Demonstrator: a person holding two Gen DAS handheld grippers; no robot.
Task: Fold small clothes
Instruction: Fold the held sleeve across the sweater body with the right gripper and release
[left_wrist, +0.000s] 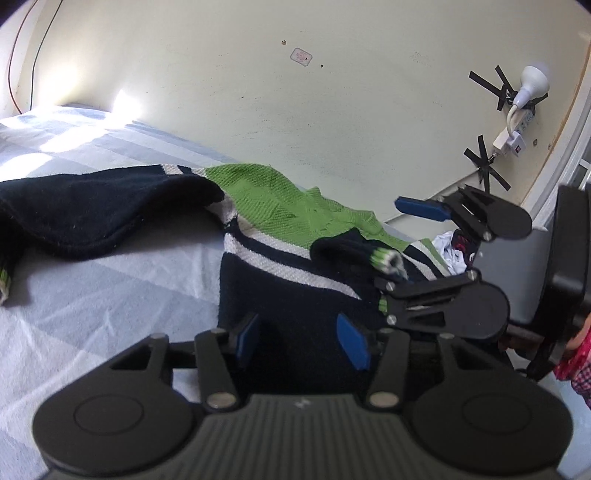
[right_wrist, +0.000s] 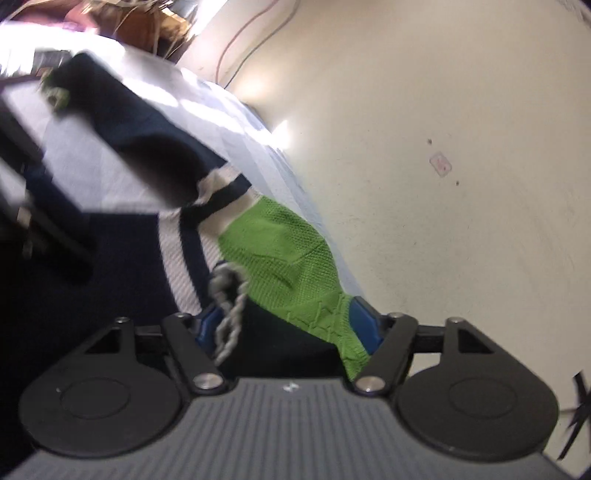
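Sweater (left_wrist: 288, 236) spread on bed (left_wrist: 110, 288). Left gripper (left_wrist: 301, 341) part-open over sweater hem, gripping nothing. Right gripper (right_wrist: 290, 326) wide, sleeve cuff between pads, unpinched.

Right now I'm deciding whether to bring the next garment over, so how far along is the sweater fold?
Early. Done: the navy, white and green sweater lies on the bedsheet, one sleeve brought over the body. In hand: the left gripper straddles the navy hem, not visibly pinching; the right gripper stands open at that sleeve's cuff. Left: the other sleeve is still spread out, and the body is unfolded.
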